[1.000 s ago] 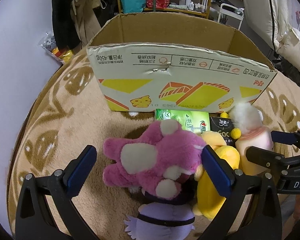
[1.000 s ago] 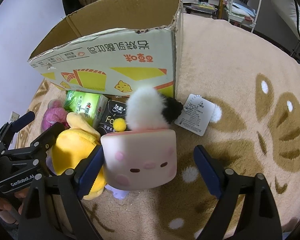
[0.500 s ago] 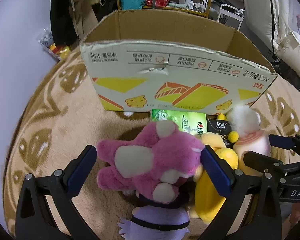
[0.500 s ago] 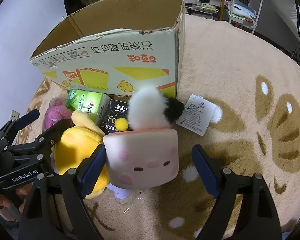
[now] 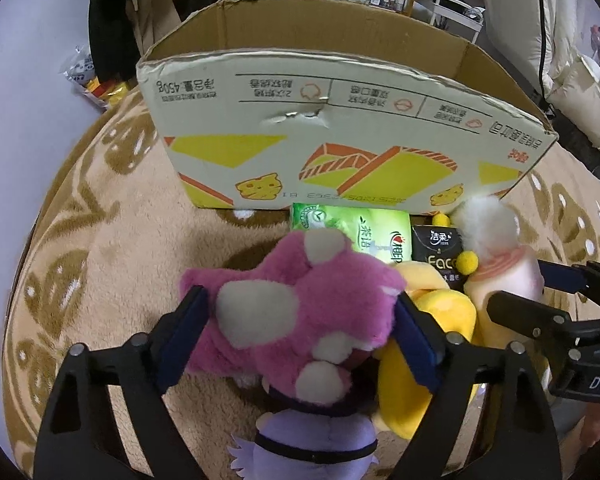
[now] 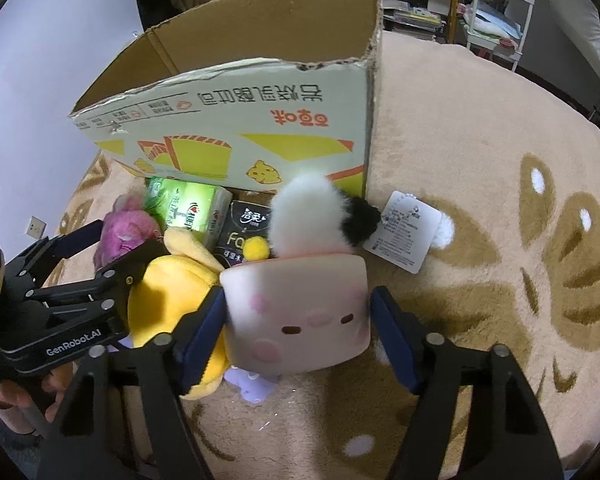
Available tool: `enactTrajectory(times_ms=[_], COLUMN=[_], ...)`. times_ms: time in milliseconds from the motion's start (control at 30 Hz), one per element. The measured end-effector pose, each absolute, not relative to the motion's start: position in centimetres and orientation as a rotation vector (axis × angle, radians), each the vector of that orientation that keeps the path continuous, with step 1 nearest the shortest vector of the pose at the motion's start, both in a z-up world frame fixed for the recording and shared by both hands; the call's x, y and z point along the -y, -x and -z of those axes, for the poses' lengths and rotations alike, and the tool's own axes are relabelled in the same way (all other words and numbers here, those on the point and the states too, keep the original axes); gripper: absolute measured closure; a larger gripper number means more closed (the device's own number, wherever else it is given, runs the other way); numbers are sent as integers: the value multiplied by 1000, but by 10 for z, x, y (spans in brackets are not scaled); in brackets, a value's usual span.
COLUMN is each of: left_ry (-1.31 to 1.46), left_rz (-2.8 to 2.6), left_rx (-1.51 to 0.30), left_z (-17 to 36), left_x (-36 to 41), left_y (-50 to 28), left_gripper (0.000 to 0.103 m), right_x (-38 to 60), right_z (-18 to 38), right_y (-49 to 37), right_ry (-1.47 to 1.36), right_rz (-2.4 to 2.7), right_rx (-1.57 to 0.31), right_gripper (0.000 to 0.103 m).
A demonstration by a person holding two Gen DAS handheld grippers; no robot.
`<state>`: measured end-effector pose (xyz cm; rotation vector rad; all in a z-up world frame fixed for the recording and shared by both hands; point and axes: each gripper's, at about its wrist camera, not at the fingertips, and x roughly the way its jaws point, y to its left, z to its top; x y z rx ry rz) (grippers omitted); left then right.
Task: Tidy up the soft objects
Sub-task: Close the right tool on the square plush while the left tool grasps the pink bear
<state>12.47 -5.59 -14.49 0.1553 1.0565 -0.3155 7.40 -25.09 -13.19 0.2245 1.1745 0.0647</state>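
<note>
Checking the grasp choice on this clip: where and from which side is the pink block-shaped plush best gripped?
Grip the pink block plush across its two flat side faces, coming from the front. The right gripper already brackets those faces. The fluffy white top would likely squash, and the yellow plush crowds one side.

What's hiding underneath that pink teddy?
Under the pink teddy lies a purple plush toy, its top poking out below. A yellow plush presses against the teddy's side. The rest of the purple toy is covered.
</note>
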Motion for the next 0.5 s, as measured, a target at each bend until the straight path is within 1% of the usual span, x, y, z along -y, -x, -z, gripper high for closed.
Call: enactTrajectory(times_ms=[67, 233, 500], left_ry=[-164, -151, -171], left_rz=[314, 293, 259], left_rx=[-1051, -1047, -1029], left_z=[143, 139, 133], left_x=[57, 55, 53], left_y=[-122, -120, -115], left_gripper=[19, 20, 22], right_x=[251, 258, 260], right_z=[132, 130, 124], right_y=[-74, -72, -69], right_ry=[-231, -271, -269], right_rz=[-68, -69, -50], right_rx=[-1173, -1165, -1139], right_gripper=[33, 37, 39])
